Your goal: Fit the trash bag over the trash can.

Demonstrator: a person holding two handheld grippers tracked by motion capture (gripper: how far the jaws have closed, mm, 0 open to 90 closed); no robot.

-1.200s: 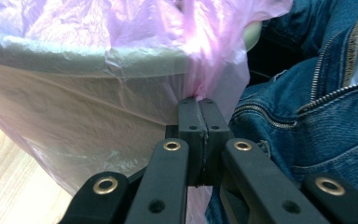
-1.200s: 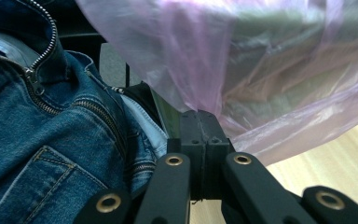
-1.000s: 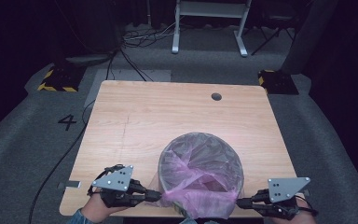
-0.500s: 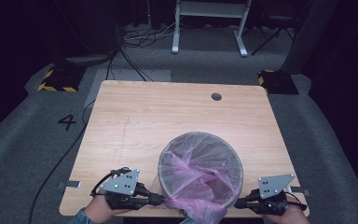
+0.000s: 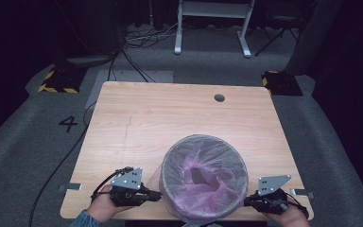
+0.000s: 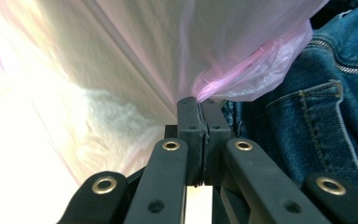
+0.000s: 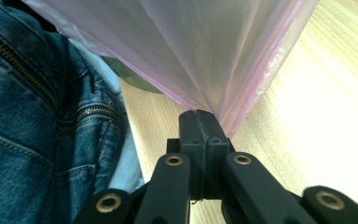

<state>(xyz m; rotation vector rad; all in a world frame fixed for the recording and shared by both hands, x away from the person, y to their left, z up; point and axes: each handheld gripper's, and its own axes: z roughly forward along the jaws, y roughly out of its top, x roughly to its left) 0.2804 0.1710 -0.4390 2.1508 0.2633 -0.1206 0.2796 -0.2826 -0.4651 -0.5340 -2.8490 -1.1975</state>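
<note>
**Bag edge pulled down over the rim**

Your left tool (image 5: 155,194) and right tool (image 5: 247,202) are both clamped shut on the pink bag (image 5: 203,182). Over the last second you've drawn them lower and outward, stretching the bag around the bin (image 5: 168,177) at the worktop's (image 5: 170,118) near edge.
</note>
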